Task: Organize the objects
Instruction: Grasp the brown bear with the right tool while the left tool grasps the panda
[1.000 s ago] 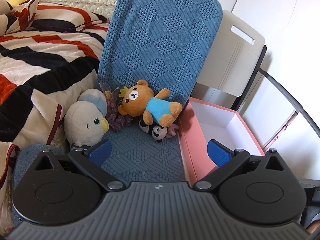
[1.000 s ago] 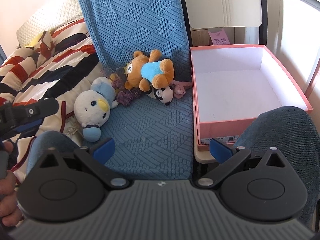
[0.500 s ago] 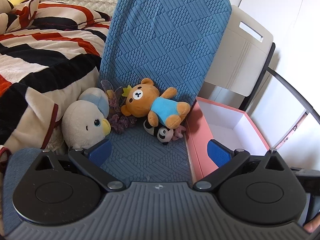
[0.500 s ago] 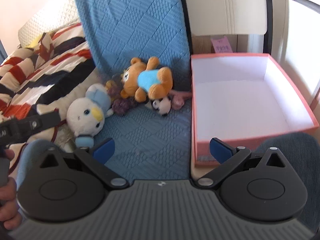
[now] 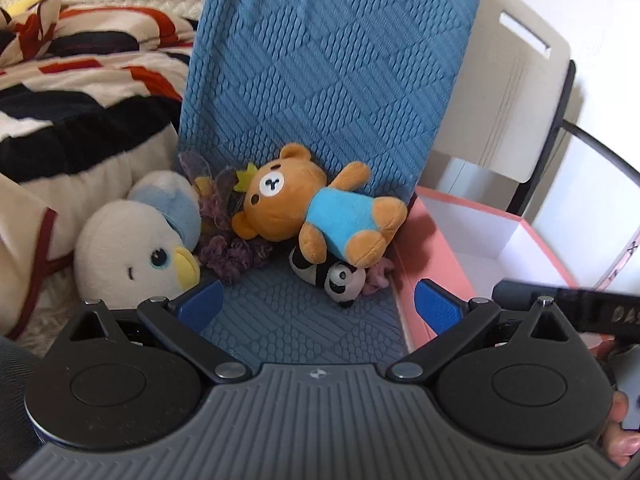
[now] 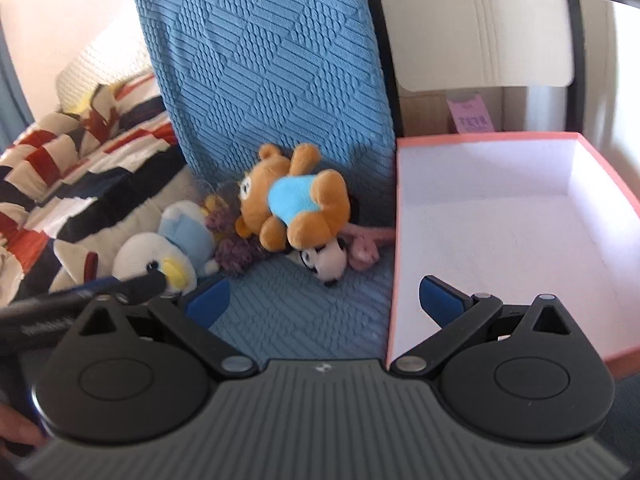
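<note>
An orange bear in a blue shirt (image 5: 316, 212) (image 6: 296, 208) lies on the blue-covered chair seat (image 5: 296, 320), on top of a small panda (image 5: 340, 280) (image 6: 326, 260). A white and blue penguin plush (image 5: 136, 248) (image 6: 168, 252), a purple yarn toy (image 5: 232, 252) (image 6: 236, 248) and a small pink toy (image 6: 364, 244) lie beside them. A pink box with an empty white inside (image 6: 508, 240) (image 5: 436, 264) stands to the right. My left gripper (image 5: 318, 306) and right gripper (image 6: 324, 300) are both open and empty, just short of the toys.
A striped blanket (image 5: 72, 120) (image 6: 72, 168) covers the bed on the left. A beige chair back (image 5: 508, 96) (image 6: 480, 24) stands behind the box. The other gripper shows at the right edge of the left view (image 5: 572, 308) and at the left edge of the right view (image 6: 80, 296).
Both grippers have moved forward toward the toys, which now look larger. The right gripper has shifted so my knee no longer blocks the box. Both stay open.
</note>
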Demonstrator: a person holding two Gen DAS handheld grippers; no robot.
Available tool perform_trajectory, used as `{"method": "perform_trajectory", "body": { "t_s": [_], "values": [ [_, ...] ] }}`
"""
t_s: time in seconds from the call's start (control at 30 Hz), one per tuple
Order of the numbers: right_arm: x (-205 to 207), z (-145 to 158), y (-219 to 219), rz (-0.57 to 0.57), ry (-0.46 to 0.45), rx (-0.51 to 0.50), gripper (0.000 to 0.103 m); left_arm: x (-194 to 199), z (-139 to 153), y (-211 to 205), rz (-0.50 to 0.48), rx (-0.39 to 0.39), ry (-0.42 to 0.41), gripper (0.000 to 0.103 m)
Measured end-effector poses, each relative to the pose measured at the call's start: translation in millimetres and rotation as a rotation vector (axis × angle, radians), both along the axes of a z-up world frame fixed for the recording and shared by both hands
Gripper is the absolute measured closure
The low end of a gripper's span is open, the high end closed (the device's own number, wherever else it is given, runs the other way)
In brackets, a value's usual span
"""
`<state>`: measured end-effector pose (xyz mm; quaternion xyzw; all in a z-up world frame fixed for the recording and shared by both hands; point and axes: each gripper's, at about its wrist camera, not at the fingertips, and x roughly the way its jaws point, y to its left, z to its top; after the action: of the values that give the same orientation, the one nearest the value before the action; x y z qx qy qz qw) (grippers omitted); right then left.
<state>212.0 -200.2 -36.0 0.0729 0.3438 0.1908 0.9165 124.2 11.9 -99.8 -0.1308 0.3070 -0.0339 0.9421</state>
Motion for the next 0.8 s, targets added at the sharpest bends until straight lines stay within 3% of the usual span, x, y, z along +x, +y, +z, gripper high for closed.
{"method": "perform_trajectory", "body": {
  "t_s": [0.3, 0.47, 0.53, 0.7, 0.8],
  "values": [
    [35.2, -9.4, 7.5, 0.087, -0.049, 0.040, 0.000, 46.6, -46.1, -3.4, -0.022, -0.002, 0.070, 0.000],
    [64.6, -12.0, 13.7, 0.102, -0.045, 0.040, 0.012, 69.9, -62.7, -13.1, -0.045, 0.042, 0.092, 0.000],
    [75.8, -12.6, 17.1, 0.113, -0.055, 0.040, 0.026, 80.5, -69.2, -15.5, -0.063, 0.033, 0.109, 0.000],
    [102.9, -18.0, 22.8, 0.124, -0.046, 0.060, 0.025, 102.6, -83.8, -17.3, -0.078, -0.023, 0.120, 0.000],
    [120.2, -22.5, 29.3, 0.133, -0.041, 0.036, 0.025, 116.4, -90.0, -21.1, -0.094, -0.001, 0.133, 0.001]
  ]
}}
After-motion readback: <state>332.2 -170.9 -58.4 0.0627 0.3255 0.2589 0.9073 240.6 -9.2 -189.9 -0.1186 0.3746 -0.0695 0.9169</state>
